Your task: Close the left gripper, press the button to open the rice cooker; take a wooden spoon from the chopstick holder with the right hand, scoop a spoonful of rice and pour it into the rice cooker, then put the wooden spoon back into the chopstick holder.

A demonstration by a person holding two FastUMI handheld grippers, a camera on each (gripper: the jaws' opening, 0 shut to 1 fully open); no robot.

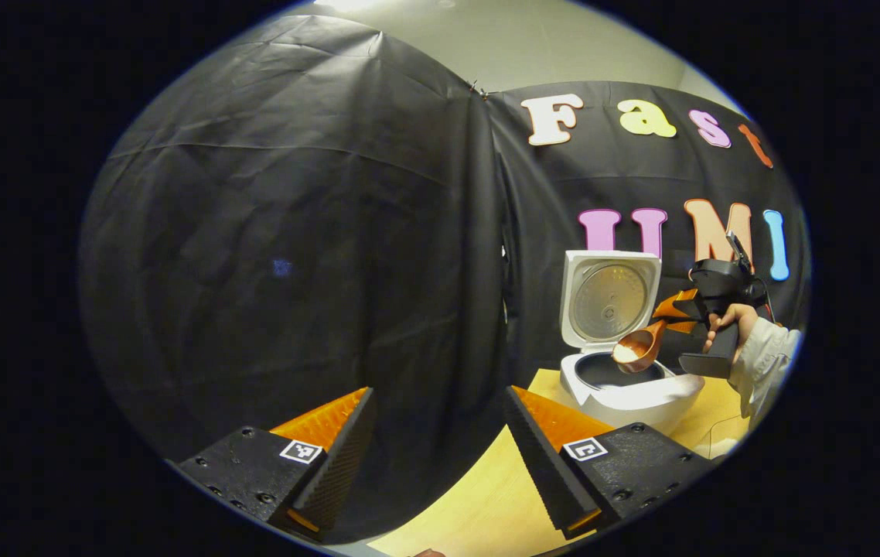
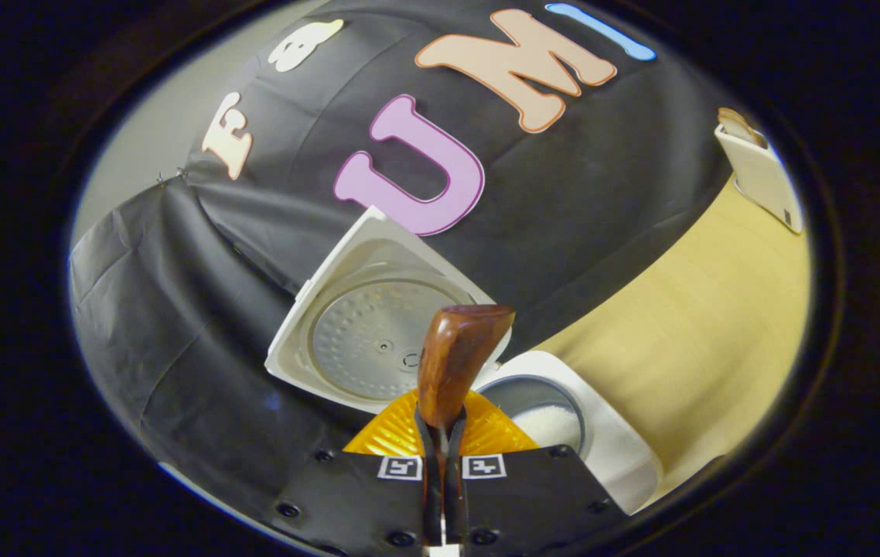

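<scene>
The white rice cooker (image 1: 625, 391) stands on the table with its lid (image 1: 610, 298) raised upright. My right gripper (image 1: 683, 309), held by a hand (image 1: 728, 321), is shut on the handle of the wooden spoon (image 1: 639, 348), whose bowl hangs tilted over the cooker's pot with pale rice in it. In the right gripper view the right gripper (image 2: 444, 437) clamps the spoon (image 2: 455, 356) by its handle, above the open pot (image 2: 540, 406) with white rice inside, beside the lid (image 2: 374, 329). My left gripper (image 1: 440, 464) is open and holds nothing, well to the left of the cooker.
The white chopstick holder (image 2: 761, 174) stands far off at the table's (image 2: 703, 325) back right. Black cloth walls close in the left and back. A pale sleeve (image 1: 766, 360) reaches in from the right behind the cooker.
</scene>
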